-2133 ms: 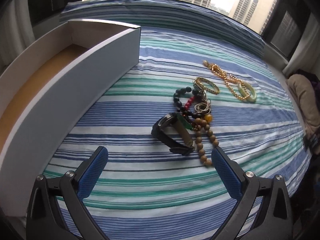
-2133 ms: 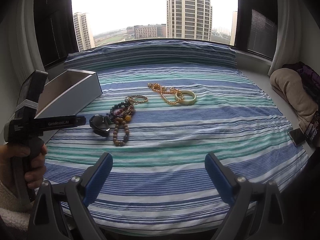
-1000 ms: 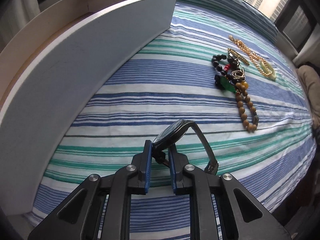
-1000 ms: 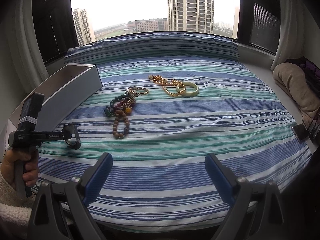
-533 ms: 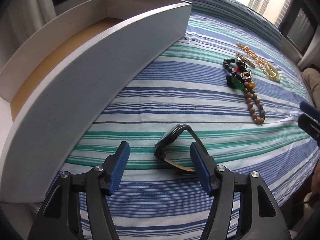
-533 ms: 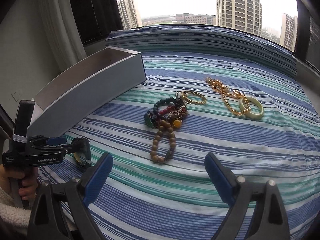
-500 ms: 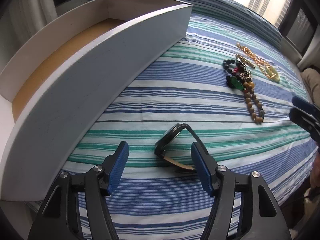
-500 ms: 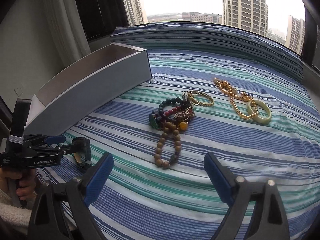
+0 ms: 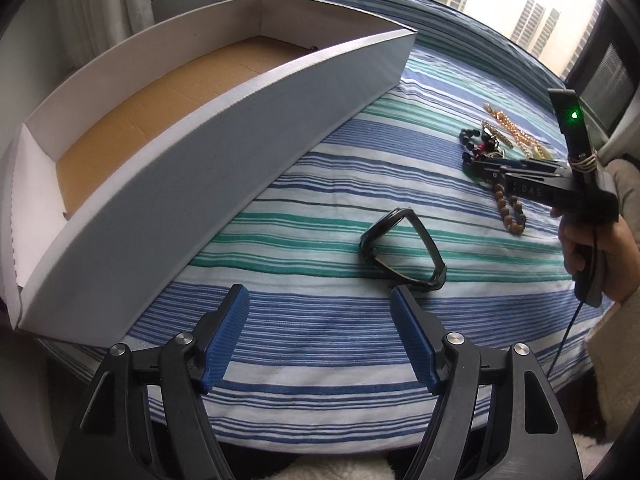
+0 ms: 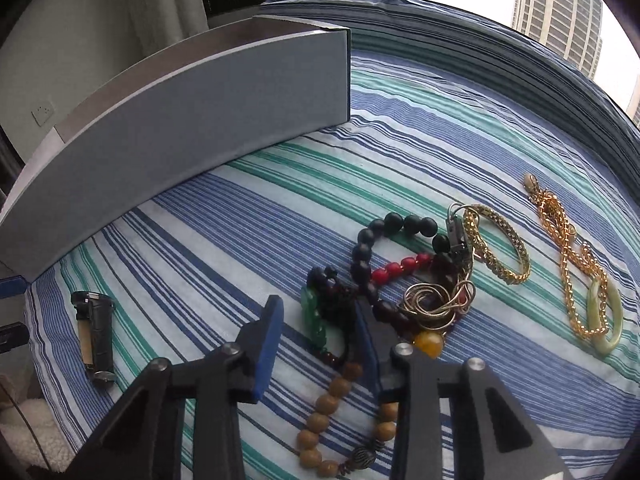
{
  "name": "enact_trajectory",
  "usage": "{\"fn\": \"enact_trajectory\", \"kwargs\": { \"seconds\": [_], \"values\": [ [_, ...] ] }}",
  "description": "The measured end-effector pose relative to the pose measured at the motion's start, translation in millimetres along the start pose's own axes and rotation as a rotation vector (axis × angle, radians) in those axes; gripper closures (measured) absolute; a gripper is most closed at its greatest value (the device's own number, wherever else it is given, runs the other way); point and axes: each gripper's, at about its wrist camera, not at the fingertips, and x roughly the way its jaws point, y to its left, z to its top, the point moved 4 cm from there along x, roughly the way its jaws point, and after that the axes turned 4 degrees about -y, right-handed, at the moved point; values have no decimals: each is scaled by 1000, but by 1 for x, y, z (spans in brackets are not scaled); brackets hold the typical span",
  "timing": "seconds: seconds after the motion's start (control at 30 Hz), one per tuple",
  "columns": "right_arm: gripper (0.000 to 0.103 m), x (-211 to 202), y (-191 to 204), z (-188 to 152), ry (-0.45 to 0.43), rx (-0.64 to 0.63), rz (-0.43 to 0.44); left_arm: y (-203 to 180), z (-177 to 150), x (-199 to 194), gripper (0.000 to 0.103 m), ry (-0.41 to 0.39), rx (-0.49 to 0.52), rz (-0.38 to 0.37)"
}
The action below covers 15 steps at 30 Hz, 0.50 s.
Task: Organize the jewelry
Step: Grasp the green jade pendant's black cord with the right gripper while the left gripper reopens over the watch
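Note:
A black watch (image 9: 400,248) lies on the striped bedspread (image 9: 320,340), just beyond my left gripper (image 9: 320,296). That gripper's jaws are opening and nothing is between them. My right gripper (image 10: 318,336) is low over the tangled jewelry pile, and its jaws are closing around a green pendant on dark beads (image 10: 316,316). A gap still shows beside the left pad (image 10: 266,348). In the pile lie a black bead bracelet (image 10: 384,224), red beads (image 10: 400,266) and a wooden bead bracelet (image 10: 332,404). The left wrist view shows the right gripper (image 9: 472,162) in a hand.
A long white box (image 9: 200,152) with a bare brown floor stands at the left on the bed. Right of the pile lie a gold bracelet (image 10: 500,248), a gold chain (image 10: 568,248) and a pale jade bangle (image 10: 608,320). Windows rise behind the bed.
My left gripper let go of the watch, opened and drew back; the watch now rests on the bedspread. My right gripper swung down onto the pile and its jaws narrowed around the green pendant.

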Motion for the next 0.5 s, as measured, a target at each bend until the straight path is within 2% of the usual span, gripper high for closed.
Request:
{"fn": "enact_trajectory", "kwargs": {
  "seconds": [0.03, 0.1, 0.37, 0.4, 0.47, 0.5],
  "values": [
    [90, 0, 0, 1, 7, -5, -16, 0, -1, 1, 28, 2, 0, -1],
    [101, -1, -1, 0, 23, -2, -26, 0, -1, 2, 28, 6, 2, -3],
    [102, -55, 25, -16, -10, 46, 104, 2, -5, 4, 28, 24, 1, -5],
    [102, -60, 29, -20, -7, 41, 105, 2, -5, 6, 28, 30, -1, -4],
    [101, -63, 32, -20, -19, 4, 43, 2, -6, 10, 28, 43, -6, -8],
    [95, -60, 29, -16, -29, -5, 14, 2, -7, 11, 28, 47, -7, -11]
  ]
}}
